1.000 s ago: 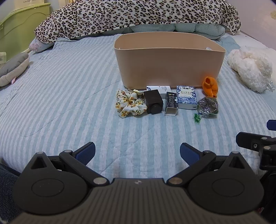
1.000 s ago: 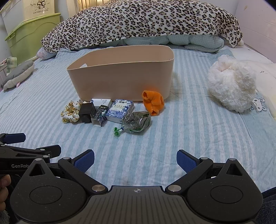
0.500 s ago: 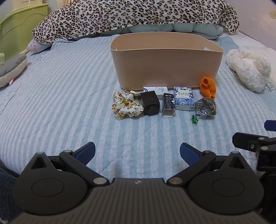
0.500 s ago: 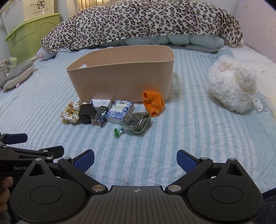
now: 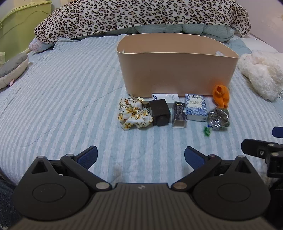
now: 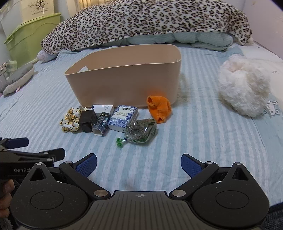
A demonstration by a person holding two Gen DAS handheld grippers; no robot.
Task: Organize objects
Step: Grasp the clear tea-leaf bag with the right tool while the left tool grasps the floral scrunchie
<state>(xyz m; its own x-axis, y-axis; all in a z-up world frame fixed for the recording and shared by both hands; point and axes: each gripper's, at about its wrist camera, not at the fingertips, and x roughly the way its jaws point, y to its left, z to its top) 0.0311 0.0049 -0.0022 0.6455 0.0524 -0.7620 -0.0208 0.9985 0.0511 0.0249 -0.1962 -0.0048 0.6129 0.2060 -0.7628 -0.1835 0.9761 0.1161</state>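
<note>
A beige bin [image 5: 176, 70] [image 6: 127, 77] stands on the striped bed. In front of it lie a floral scrunchie [image 5: 133, 114] [image 6: 69, 120], a black box [image 5: 160, 112] [image 6: 87, 117], a white box [image 5: 166, 97] [image 6: 104, 108], a dark carton [image 5: 179, 115] [image 6: 100, 124], a blue patterned box [image 5: 195, 107] [image 6: 123, 115], a clear pouch [image 5: 218, 119] [image 6: 141, 131] and an orange cloth [image 5: 221, 95] [image 6: 159, 108]. My left gripper [image 5: 141, 155] and right gripper [image 6: 138, 163] are open and empty, short of the row.
A leopard blanket [image 5: 141, 16] lies behind the bin. A white fluffy toy [image 6: 244, 85] sits on the right, a grey plush [image 5: 12, 69] on the left. A green container [image 6: 30, 35] stands beside the bed.
Both grippers have moved slightly forward toward the row of objects. Nothing was picked up; both stay open.
</note>
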